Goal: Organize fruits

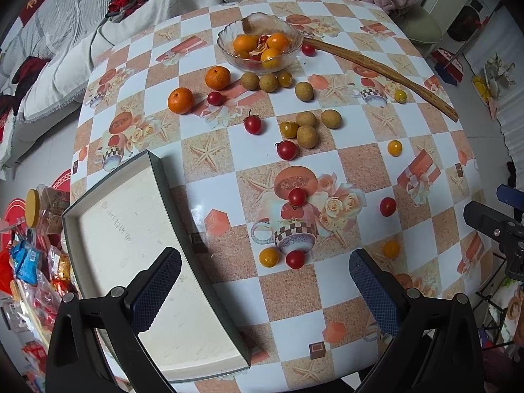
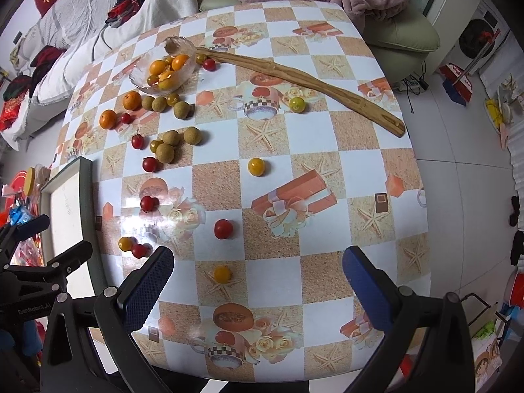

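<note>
Both claws spread wide, pinching nothing: left claw (image 1: 265,291) over near bench edge, right claw (image 2: 258,290) likewise, hovering above checkered-print oilcloth bench (image 2: 327,163).

Small round red cherry tomato (image 1: 295,259) and small round yellow cherry tomato (image 1: 269,256) touching each other, just ahead of left claw, between its fingers' line. Another yellow cherry tomato (image 2: 222,274) just ahead of right claw, nearer its left finger; red one (image 2: 223,229) a bit farther ahead.

Farther ahead: tan rough-skinned round longans (image 1: 308,136) clustered, two orange dimpled tangerines (image 1: 180,100), clear scalloped glass bowl (image 1: 229,37) holding more orange fruit at far end. Shallow white rectangular tray with dark rim (image 1: 170,183) left of left claw, nothing in it. Long curved wooden stick (image 2: 294,77) far ahead, right side.

Handling guess: tomatoes light, smooth, slippery, soft-skinned, likely to roll or burst; pinch gently across widest middle. Longans firmer, brittle shell. Tangerines heavier, soft peel, need full claw spread.
</note>
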{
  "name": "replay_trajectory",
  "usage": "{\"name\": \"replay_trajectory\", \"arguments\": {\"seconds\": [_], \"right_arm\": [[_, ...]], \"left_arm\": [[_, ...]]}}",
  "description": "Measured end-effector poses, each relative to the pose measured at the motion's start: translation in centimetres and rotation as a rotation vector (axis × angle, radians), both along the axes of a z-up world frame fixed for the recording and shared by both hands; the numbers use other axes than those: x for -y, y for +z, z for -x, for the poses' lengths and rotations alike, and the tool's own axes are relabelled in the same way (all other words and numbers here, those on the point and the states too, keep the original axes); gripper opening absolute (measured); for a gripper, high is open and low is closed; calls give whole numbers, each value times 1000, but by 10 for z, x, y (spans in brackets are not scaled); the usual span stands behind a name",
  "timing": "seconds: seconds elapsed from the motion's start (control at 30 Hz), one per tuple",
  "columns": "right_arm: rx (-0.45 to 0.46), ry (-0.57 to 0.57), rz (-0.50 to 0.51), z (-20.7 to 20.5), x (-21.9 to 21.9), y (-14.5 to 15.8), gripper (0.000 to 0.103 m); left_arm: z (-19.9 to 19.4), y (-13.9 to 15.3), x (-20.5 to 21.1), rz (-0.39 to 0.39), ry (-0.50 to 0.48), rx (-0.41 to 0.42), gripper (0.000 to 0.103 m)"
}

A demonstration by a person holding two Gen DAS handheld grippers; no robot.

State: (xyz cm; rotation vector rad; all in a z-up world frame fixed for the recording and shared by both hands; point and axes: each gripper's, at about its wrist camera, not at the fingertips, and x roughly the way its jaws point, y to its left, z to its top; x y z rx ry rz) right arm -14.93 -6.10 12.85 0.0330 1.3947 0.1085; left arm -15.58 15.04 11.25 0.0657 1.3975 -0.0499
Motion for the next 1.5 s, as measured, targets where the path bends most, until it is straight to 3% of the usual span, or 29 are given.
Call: {"name": "replay_trajectory", "arguments": {"seconds": [0.4,0.77,0.87,1.0,1.17,1.27,1.3,1.37,1.5], "right_arm": [[-50,-3,-8,-19,-2,-47,103],[6,0,1,-69,-9,-91,102],[36,2,3,-77,-11,-97,100],[30,26,8,-82,-17,-111,80],[79,70,68,-79,-27,-110,67],[102,100,71,-80,-30,-107,38],[100,109,60,-82,-30,-106,22],[91,106,17,-85,-26,-105,22],[76,124,-95,-87,-16,-103,22]], "left_arm": [[-20,-54,18,-25,-2,-19,103],[-49,-93,32,-45,5,37,103],[-54,-99,31,-34,20,40,90],[-56,-104,29,-26,55,52,89],[-48,-101,32,12,67,81,72],[-40,-99,41,31,69,98,53],[-39,-98,43,32,72,104,44],[-36,-97,47,35,86,114,29],[-30,-92,45,65,144,109,19]]}}
